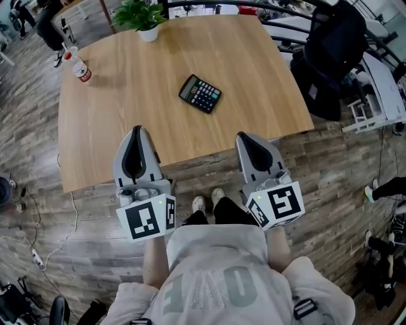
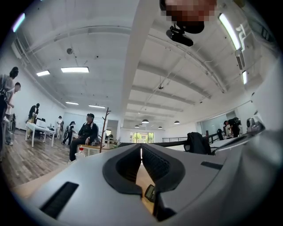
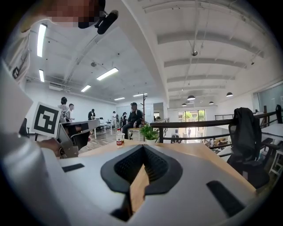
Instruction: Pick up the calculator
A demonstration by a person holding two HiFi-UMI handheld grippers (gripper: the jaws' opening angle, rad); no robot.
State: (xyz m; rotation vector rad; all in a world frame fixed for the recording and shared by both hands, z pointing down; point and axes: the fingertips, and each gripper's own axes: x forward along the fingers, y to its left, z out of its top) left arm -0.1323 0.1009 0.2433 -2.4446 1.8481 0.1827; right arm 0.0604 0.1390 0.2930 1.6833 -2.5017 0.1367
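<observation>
The calculator (image 1: 200, 93) lies flat and turned at an angle near the middle of the wooden table (image 1: 127, 101), well apart from both grippers. The left gripper (image 1: 136, 131) and the right gripper (image 1: 245, 137) are held side by side at the table's near edge, each with its jaws closed tip to tip on nothing. A potted plant (image 1: 143, 18) and a bottle (image 1: 79, 68) stand at the far side.

You have bare counter (image 1: 127, 127) all the way from its near edge to the calculator (image 1: 200, 93). The bottle (image 1: 80, 68) at the far left corner and the potted plant (image 1: 143, 16) stand well apart from it; a black chair (image 1: 333, 57) crowds the right side.
</observation>
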